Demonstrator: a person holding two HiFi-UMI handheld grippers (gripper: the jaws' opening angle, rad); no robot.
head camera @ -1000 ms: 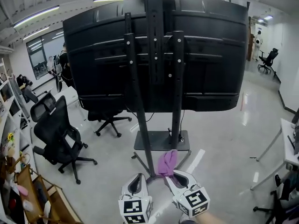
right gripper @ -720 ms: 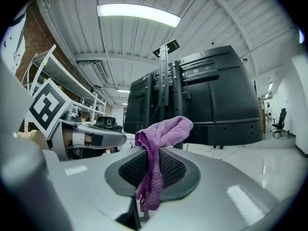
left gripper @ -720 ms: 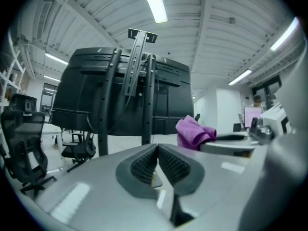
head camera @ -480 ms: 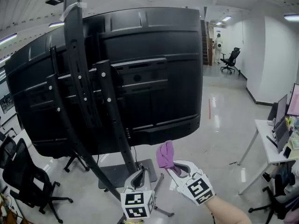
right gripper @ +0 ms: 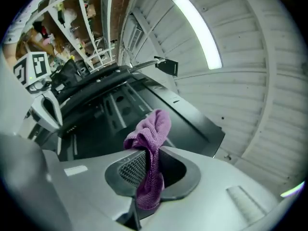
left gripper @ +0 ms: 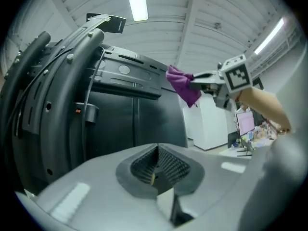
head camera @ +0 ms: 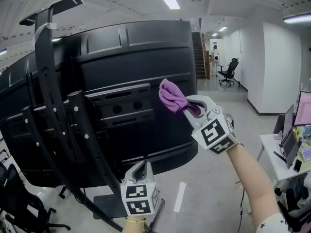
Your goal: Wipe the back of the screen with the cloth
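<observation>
The black back of the big screen (head camera: 121, 110) fills the left and middle of the head view, held on a black stand (head camera: 53, 115). My right gripper (head camera: 188, 106) is raised near the screen's upper right part and is shut on a purple cloth (head camera: 171, 96), whose bunched end reaches toward the panel; whether it touches is unclear. The cloth (right gripper: 150, 138) hangs out between the jaws in the right gripper view. My left gripper (head camera: 141, 171) sits low in front of the screen's lower edge, shut with nothing in it. The left gripper view shows the cloth (left gripper: 183, 83) by the screen's back (left gripper: 120, 114).
The stand's uprights (head camera: 85, 140) and bracket bars cross the left half of the panel. A desk with monitors (head camera: 291, 140) stands at the right edge. An office chair (head camera: 226, 72) and a person (head camera: 215, 57) are far down the corridor. Chair legs (head camera: 29, 222) show bottom left.
My right gripper has risen with the purple cloth from below the screen's lower edge up to its upper right part. The head view has swung toward the screen's right side.
</observation>
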